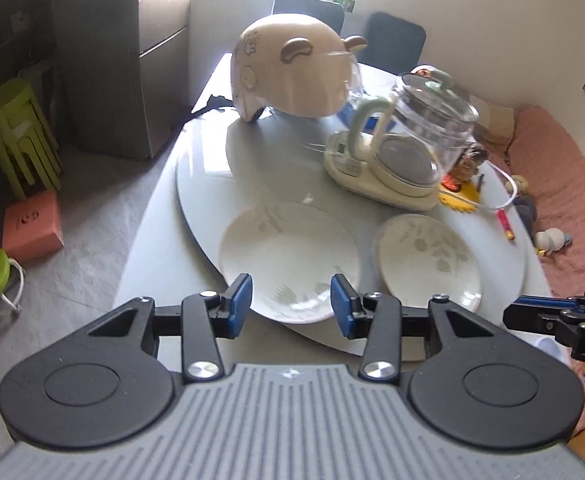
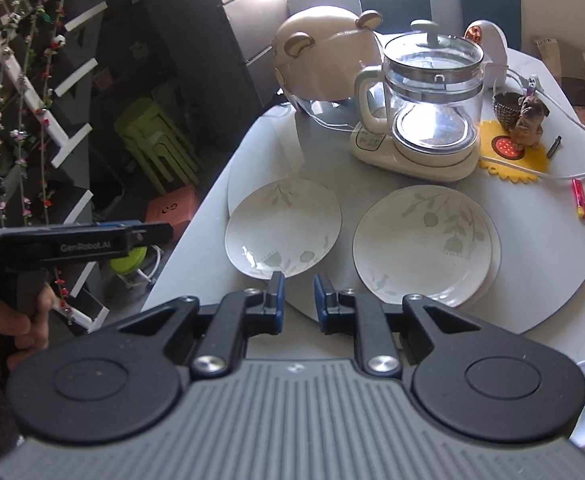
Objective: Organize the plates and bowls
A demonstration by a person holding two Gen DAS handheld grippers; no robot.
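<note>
Two white plates with a pale leaf print lie side by side on a grey round turntable. The left plate is single. The right plate seems to rest on another plate, whose rim shows at its edge. My left gripper is open, hovering over the near rim of the left plate with nothing gripped; it also shows in the right wrist view, held by a hand. My right gripper is nearly closed and empty, above the turntable's near edge between the two plates.
Behind the plates stand a glass kettle on a cream base and a cream helmet with bear ears. A dog figurine on a yellow mat and a red pen lie to the right. Green stools stand on the floor at left.
</note>
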